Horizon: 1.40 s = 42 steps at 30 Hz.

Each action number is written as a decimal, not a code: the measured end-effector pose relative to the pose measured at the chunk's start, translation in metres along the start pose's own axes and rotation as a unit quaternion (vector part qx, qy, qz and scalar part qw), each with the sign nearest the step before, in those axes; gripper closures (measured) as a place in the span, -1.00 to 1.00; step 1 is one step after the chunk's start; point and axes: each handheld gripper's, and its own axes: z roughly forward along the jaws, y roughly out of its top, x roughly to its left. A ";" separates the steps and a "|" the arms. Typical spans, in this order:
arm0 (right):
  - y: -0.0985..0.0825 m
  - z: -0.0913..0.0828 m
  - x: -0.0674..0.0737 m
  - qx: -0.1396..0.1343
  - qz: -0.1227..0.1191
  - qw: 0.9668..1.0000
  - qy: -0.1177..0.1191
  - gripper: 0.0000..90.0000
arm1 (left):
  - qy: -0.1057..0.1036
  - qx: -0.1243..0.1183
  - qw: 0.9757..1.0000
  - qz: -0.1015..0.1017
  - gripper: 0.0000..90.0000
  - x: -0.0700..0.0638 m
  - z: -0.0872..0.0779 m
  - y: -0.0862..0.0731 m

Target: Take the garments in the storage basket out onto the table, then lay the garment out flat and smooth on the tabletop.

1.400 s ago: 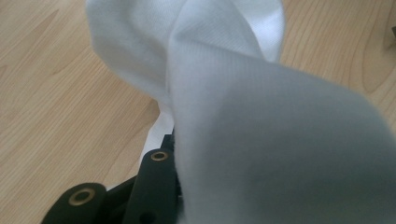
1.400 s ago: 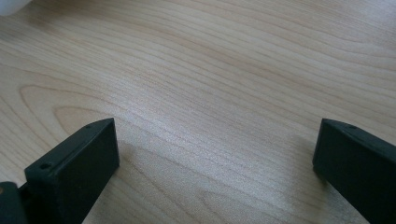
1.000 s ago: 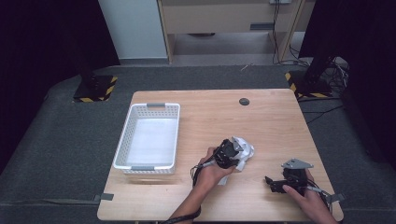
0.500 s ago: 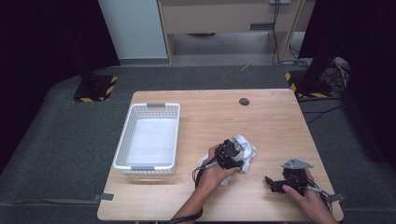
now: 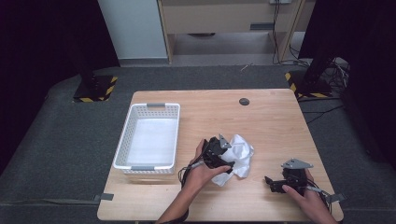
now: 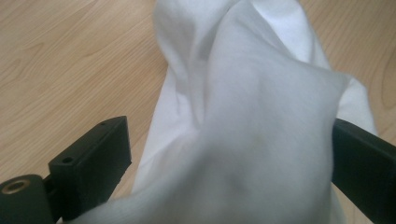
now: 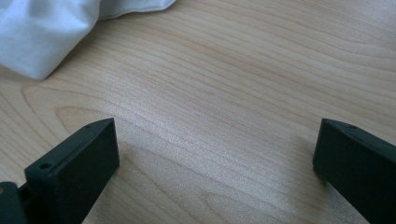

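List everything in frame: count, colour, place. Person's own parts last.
cloth: 1, white, crumpled on the table right of the basket, lying between the left tool's jaws
basket: 1, white perforated plastic with grey handles, left part of the table, something flat and white inside
table: 1, light wood, centre
round insert: 1, dark, in the tabletop near the far edge
stand bases: 2, black with yellow-black hazard stripes, on the floor beyond the far corners
floor mat: 1, dark grey, around the table
left tool: 1, black, at the cloth, jaws have just been opening, wide apart
right tool: 1, black, low over bare wood near the right front, jaws open
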 end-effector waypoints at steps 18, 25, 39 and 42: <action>0.001 0.000 0.001 0.000 0.001 1.000 0.000 -0.99 | 0.053 -0.079 0.995 -0.031 -0.74 -0.012 -0.036 -0.033; 0.000 0.000 0.001 0.001 -0.001 1.000 0.003 -0.99 | 0.067 -0.104 0.992 -0.022 -0.72 -0.018 -0.058 -0.029; 0.000 -0.014 0.003 -0.011 -0.028 0.999 0.024 -0.64 | 0.033 -0.032 0.999 -0.001 -0.20 -0.032 -0.007 -0.040; -0.001 -0.018 0.003 -0.015 -0.039 0.999 0.029 -0.49 | 0.025 -0.019 1.000 -0.001 -0.08 -0.030 0.001 -0.041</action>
